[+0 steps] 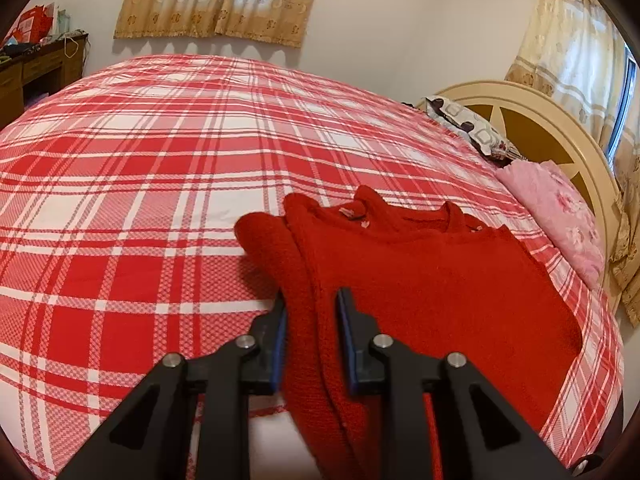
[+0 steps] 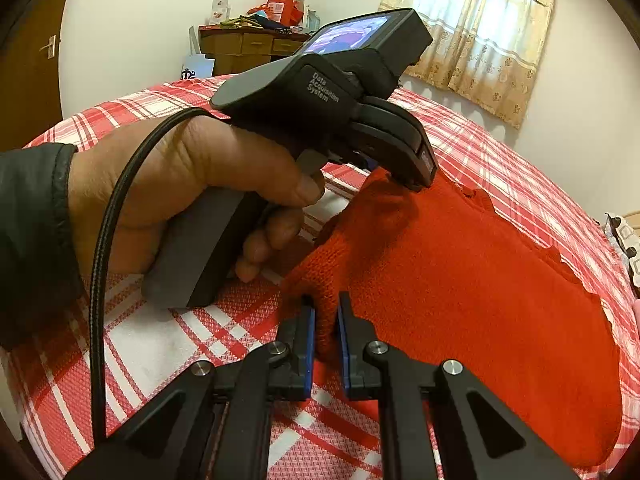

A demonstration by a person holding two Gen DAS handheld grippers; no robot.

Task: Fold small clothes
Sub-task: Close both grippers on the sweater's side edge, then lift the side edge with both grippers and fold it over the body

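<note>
We are pinching the red knitted sweater [image 1: 420, 272], lying on the plaid bed [image 1: 160, 200] near its right edge, with both grippers: left gripper [image 1: 312, 312] and right gripper [image 2: 326, 320] are clamping its near-left edge. Soft, limp knit probably sags and stretches, so doubled edges are giving the surest hold.

My left gripper [image 1: 311, 316] sits at the sweater's [image 1: 420, 280] left edge, a fold of it pinched between my fingers [image 1: 347, 320]. My right gripper [image 2: 325, 328] clamps the near corner of the same sweater, which lies flat on the bed [image 1: 140, 184]. In the right view my left hand [image 2: 192, 188] is up and to the left. Pillows [image 1: 552, 208] lie right of the sweater against the headboard [image 1: 532, 120]. A desk [image 1: 36, 72] stands beyond the bed, and curtains [image 1: 224, 0] hang on the wall behind it.
</note>
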